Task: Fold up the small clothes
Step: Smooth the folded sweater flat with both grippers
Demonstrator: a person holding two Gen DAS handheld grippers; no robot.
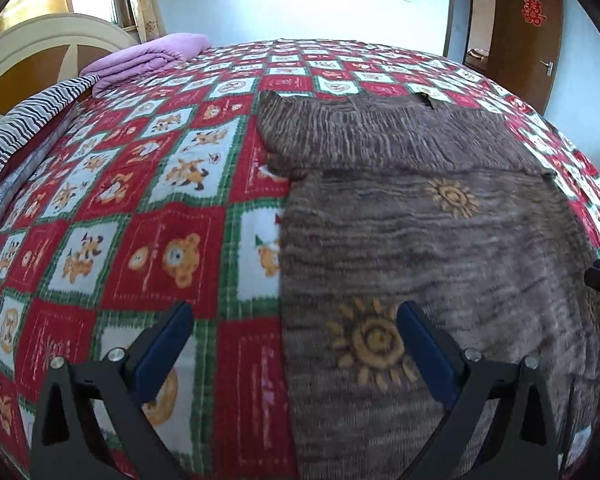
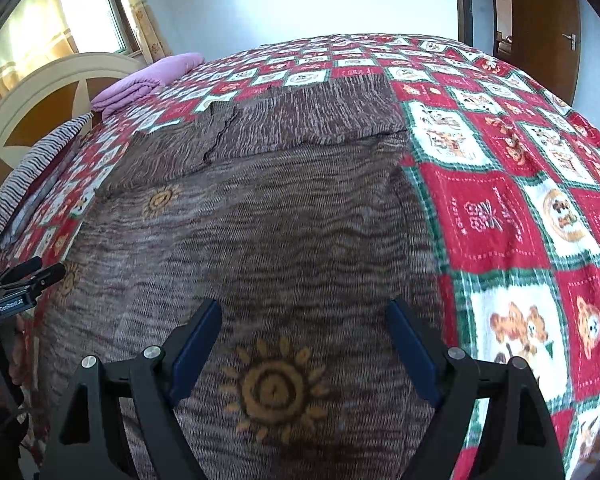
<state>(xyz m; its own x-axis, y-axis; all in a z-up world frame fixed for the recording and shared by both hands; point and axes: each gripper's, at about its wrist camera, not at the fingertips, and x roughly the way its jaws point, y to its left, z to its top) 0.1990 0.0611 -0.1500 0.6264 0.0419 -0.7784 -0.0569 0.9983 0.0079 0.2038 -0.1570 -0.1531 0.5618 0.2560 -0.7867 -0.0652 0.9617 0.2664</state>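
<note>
Fingers [image 2: 198, 344] apart, "GetRobot.AI" label [image 2: 11, 305] left.

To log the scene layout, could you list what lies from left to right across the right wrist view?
Left gripper at the edge → brown sweater spread flat → red patchwork bedspread.

"GetRobot.AI" can just about be read in white on the black body of the left gripper [image 2: 28, 276] at the right wrist view's edge, and a red double-happiness sign is stuck on the brown door [image 1: 534, 20]; the bedspread's lettering is too blurry.
</note>
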